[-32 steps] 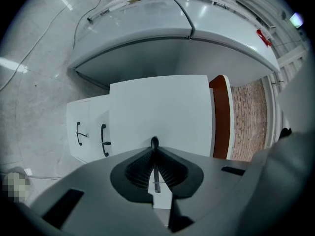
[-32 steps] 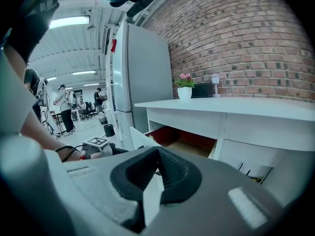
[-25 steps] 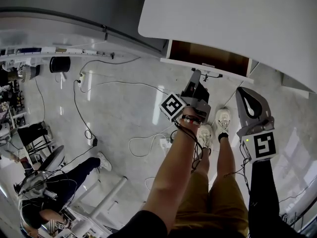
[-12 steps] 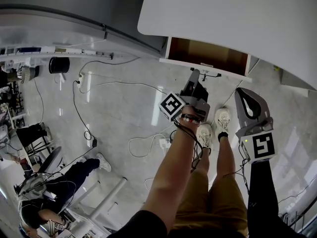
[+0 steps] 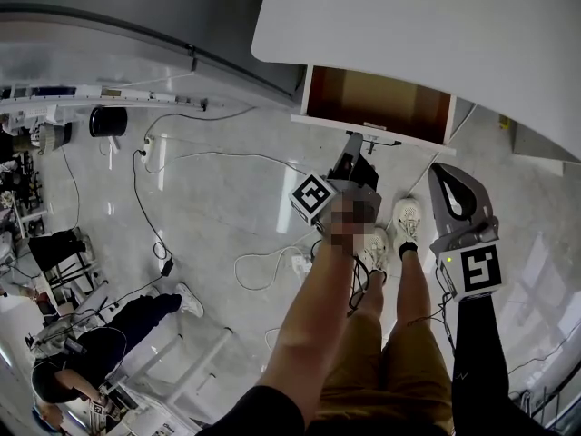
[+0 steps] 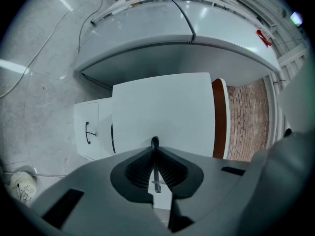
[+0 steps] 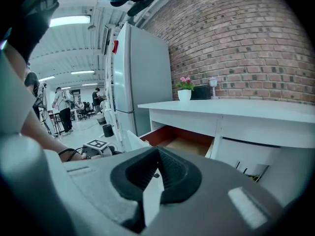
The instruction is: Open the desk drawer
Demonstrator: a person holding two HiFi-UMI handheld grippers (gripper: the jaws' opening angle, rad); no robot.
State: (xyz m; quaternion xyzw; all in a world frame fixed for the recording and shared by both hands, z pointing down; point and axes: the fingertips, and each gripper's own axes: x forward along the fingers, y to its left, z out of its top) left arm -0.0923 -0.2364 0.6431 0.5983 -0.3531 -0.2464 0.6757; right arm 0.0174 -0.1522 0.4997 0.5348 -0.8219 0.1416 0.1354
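Note:
The white desk [image 5: 427, 34] has its drawer [image 5: 377, 101] pulled part way out, and the brown inside shows. In the head view my left gripper [image 5: 355, 143] is at the thin dark handle [image 5: 374, 138] on the white drawer front. The left gripper view shows its jaws [image 6: 155, 144] shut on that handle bar [image 6: 155, 168], with the drawer front [image 6: 162, 109] filling the view behind. My right gripper [image 5: 439, 171] hangs to the right of the drawer, below the desk edge. Its jaws [image 7: 158, 150] are shut with nothing in them, and the open drawer [image 7: 184, 142] lies just beyond.
A grey fridge [image 7: 142, 77] stands left of the desk. A small flower pot [image 7: 185, 93] sits on the desk top. Lower drawers with dark handles [image 6: 88, 132] show under the desk. Cables [image 5: 263, 262] lie on the floor, and a person [image 5: 100, 348] sits at the lower left.
The drawer has slid further out of the desk and more of its brown inside shows. My left gripper has come back with the handle; the right gripper has drifted back alongside.

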